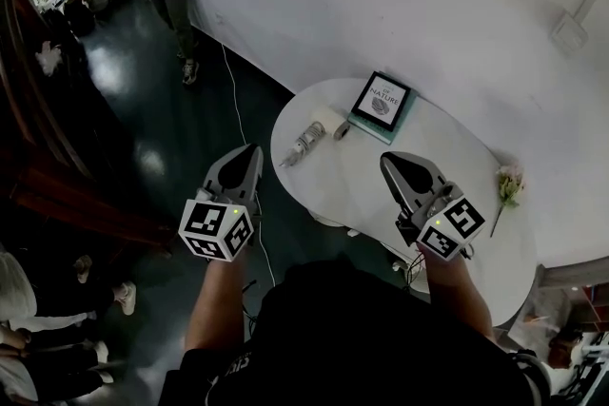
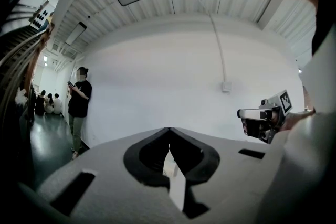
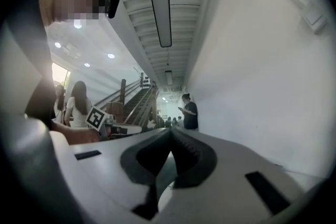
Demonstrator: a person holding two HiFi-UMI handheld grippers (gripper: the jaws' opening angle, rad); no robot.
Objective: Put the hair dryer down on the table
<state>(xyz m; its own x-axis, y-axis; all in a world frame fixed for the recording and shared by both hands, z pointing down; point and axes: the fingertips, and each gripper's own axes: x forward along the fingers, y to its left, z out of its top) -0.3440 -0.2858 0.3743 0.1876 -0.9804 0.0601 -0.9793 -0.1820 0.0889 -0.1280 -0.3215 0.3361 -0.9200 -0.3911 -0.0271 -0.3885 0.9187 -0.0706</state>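
Both grippers closed and empty above a tabletop where the hair dryer lies.

The fingers (image 2: 144,157) of the left gripper (image 2: 169,131) meet tip to tip with nothing between them, and the right gripper (image 3: 170,132) shows the same. In the head view the left gripper (image 1: 252,148) hangs over the dark floor (image 1: 143,109) just off the white tabletop (image 1: 314,185), while the right gripper (image 1: 389,160) is above the tabletop. The hair dryer (image 1: 304,144) lies flat near the tabletop's far left edge, between the two grippers and apart from both. A book (image 1: 381,101) lies beyond it near the wall, and a flower (image 1: 509,185) lies on the right side.
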